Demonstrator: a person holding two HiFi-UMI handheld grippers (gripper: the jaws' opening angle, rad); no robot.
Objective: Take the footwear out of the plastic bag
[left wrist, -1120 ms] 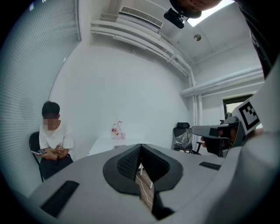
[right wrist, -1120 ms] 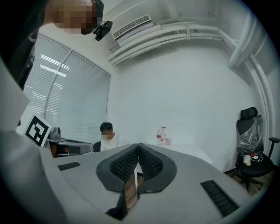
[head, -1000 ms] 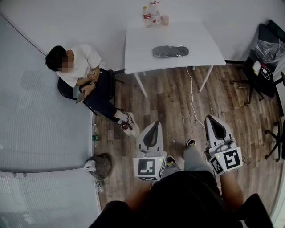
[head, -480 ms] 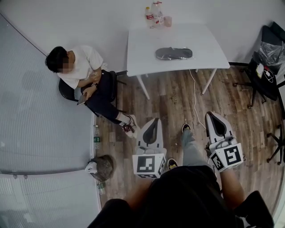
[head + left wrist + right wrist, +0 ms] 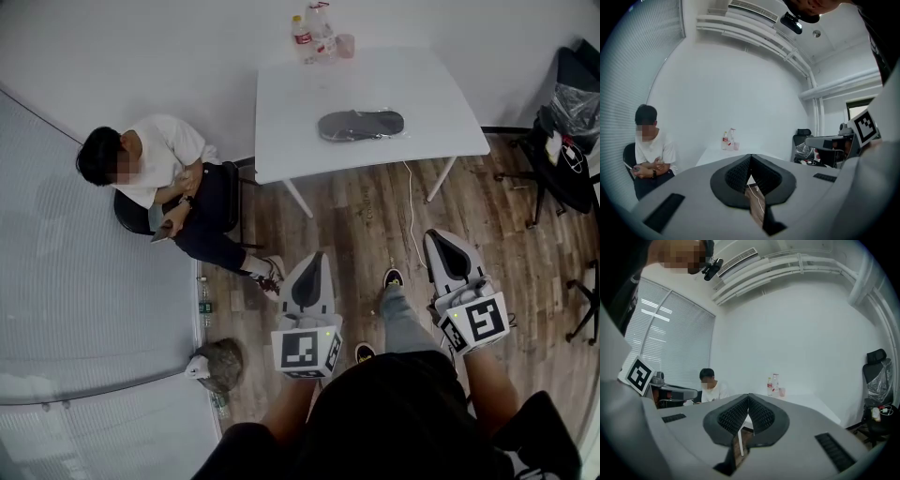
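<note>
A dark pair of footwear in a clear plastic bag [image 5: 361, 124] lies flat on the white table [image 5: 281, 122] ahead, seen in the head view. My left gripper [image 5: 317, 264] and right gripper [image 5: 441, 242] hang over the wooden floor, well short of the table, both shut with nothing between their jaws. The left gripper [image 5: 750, 157] and the right gripper [image 5: 748, 396] point toward the table in their own views; the bag is hidden from both there.
A person in a white shirt [image 5: 159, 155] sits on a chair left of the table. Bottles and a cup [image 5: 319, 33] stand at the table's far edge. A black office chair with a bag [image 5: 567, 112] is at right. A cable [image 5: 411, 220] trails on the floor.
The view has shifted forward: table and bag sit slightly lower and nearer, and the seated person has slid left. A foot has stepped ahead. Both grippers stay shut.
</note>
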